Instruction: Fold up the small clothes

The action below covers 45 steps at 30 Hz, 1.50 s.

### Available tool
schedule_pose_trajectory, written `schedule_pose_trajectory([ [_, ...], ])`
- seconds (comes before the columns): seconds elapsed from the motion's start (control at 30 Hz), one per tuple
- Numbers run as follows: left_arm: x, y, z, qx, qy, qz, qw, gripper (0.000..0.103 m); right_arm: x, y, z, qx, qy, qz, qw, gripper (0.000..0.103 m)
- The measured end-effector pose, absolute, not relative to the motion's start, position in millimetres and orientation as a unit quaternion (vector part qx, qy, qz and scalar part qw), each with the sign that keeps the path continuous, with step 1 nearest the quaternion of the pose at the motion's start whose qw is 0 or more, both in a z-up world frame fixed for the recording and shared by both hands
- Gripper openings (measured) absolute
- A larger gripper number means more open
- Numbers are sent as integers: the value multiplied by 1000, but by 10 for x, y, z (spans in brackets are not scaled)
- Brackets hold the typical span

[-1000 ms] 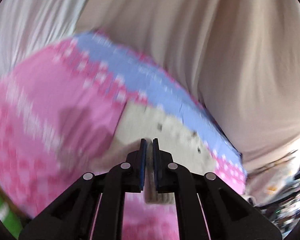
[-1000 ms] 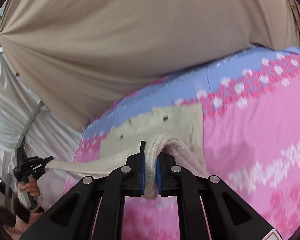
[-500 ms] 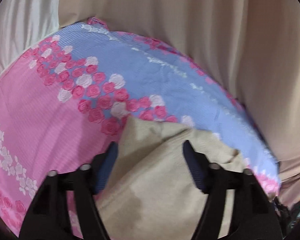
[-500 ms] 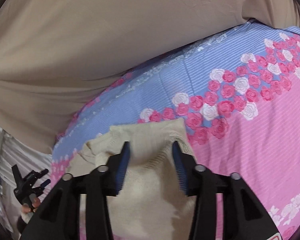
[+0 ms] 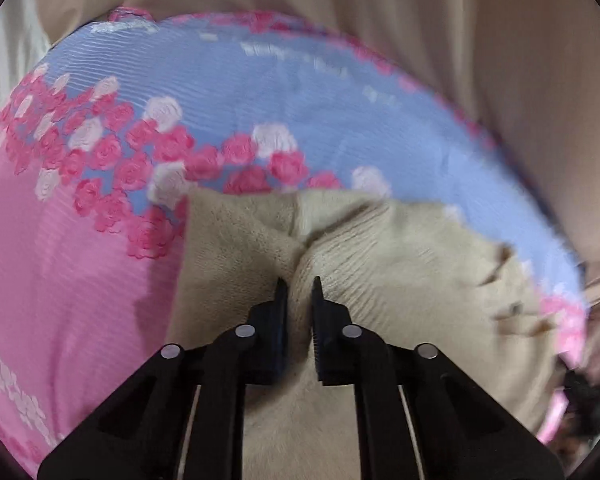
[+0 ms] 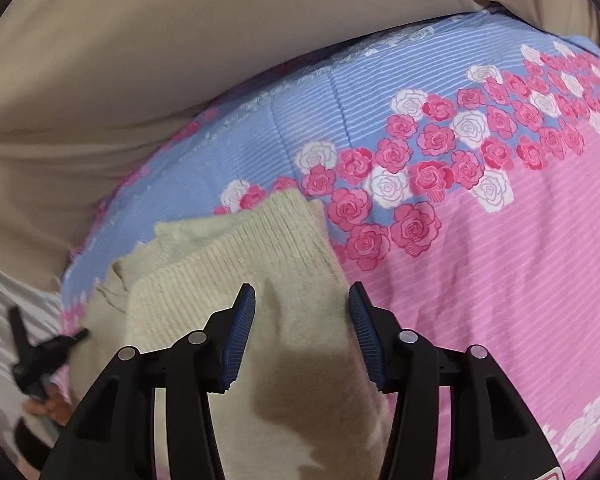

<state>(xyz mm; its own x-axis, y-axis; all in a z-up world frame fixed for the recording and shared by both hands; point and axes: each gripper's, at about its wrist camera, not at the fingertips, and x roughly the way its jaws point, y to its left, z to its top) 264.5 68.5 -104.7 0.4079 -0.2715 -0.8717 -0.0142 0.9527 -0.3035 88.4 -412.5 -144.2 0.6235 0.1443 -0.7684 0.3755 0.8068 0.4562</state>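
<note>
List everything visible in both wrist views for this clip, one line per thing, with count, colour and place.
cream knitted garment: one, cream, lying bunched on the bedsheet under both tools; also in the left wrist view.
rose-print bedsheet: one, pink with a blue band and pink and white roses, spread under the garment.
beige fabric backdrop: one, beige, behind the far edge of the bedsheet.
white cloth: one, whitish, far left of the left wrist view.
left tool: one, black, fingers nearly closed with a ridge of the garment between them; grip not certain.
right tool: one, black with blue pads, open above the garment.
person's hand: one, holding the left tool, low at left in the right wrist view.
</note>
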Motion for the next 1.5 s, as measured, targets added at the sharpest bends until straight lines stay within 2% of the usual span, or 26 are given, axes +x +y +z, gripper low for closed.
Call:
schedule_pose_trajectory([
  [0.17,2514,1103,-586,-205,497,-80,839,8,756,-3938,-928,278,364,-42,888,6],
  [0.2,2517,1140,-540,-209,490,-72,843,3,767,-3928,-861,276,354,-41,893,6],
  [0.23,2571,1168,-514,-202,480,-58,852,2,814,-3932,-836,272,353,-44,894,6],
  [0.3,2724,1156,-613,-187,474,-12,860,1,1020,-3951,-1007,249,382,-64,888,7],
  [0.4,2966,1116,-987,-181,520,15,835,3,1261,-4058,-1586,248,468,-93,843,10],
  [0.47,2907,1088,-1063,-201,533,2,822,3,1127,-4042,-1515,269,436,-84,854,14],
  [0.53,2804,1028,-961,-199,520,-28,830,15,1033,-4016,-1408,277,418,-71,862,24],
  [0.57,2778,971,-923,-186,517,-37,835,43,1025,-4003,-1381,276,417,-65,863,37],
  [0.6,2770,923,-901,-173,513,-38,840,70,1039,-3993,-1367,270,419,-66,864,42],
  [0.63,2773,858,-876,-155,506,-35,847,76,1080,-3994,-1368,263,423,-67,864,42],
  [0.67,2811,766,-871,-133,498,-31,857,78,1119,-3989,-1377,264,426,-67,863,43],
  [0.77,2999,605,-1045,-114,526,-51,841,76,1261,-3982,-1461,274,441,-66,852,43],
  [0.8,3073,555,-1148,-108,544,-59,830,51,1289,-3976,-1481,275,444,-61,850,26],
  [0.83,3116,507,-1236,-97,559,-67,821,16,1297,-3974,-1474,275,448,-56,849,9],
  [0.9,3104,475,-1213,-83,556,-72,824,10,1207,-3944,-1322,273,421,-48,864,7],
  [1.03,2929,651,-646,-126,483,-97,861,10,990,-3882,-858,258,353,-40,898,7],
  [1.1,2978,716,-570,-134,474,-82,866,10,1063,-3919,-851,262,349,-44,899,8],
  [1.23,3242,694,-1030,-122,534,-40,836,16,1389,-4042,-1374,238,439,-107,860,20],
  [1.3,3217,758,-1162,-124,557,-20,821,17,1209,-4088,-1393,272,437,-110,850,22],
  [1.33,3070,851,-1101,-147,542,-32,827,20,1085,-4091,-1345,279,424,-108,855,22],
  [1.37,2937,928,-1026,-156,532,-35,832,26,889,-4091,-1289,285,413,-110,858,33],
  [1.4,2789,1005,-967,-159,525,-31,835,44,716,-4086,-1262,289,407,-114,859,49],
  [1.43,2615,1094,-925,-160,520,-26,838,55,536,-4067,-1255,293,403,-117,860,54],
  [1.5,2286,1254,-904,-174,519,-20,837,60,201,-4023,-1337,294,412,-115,855,58],
])
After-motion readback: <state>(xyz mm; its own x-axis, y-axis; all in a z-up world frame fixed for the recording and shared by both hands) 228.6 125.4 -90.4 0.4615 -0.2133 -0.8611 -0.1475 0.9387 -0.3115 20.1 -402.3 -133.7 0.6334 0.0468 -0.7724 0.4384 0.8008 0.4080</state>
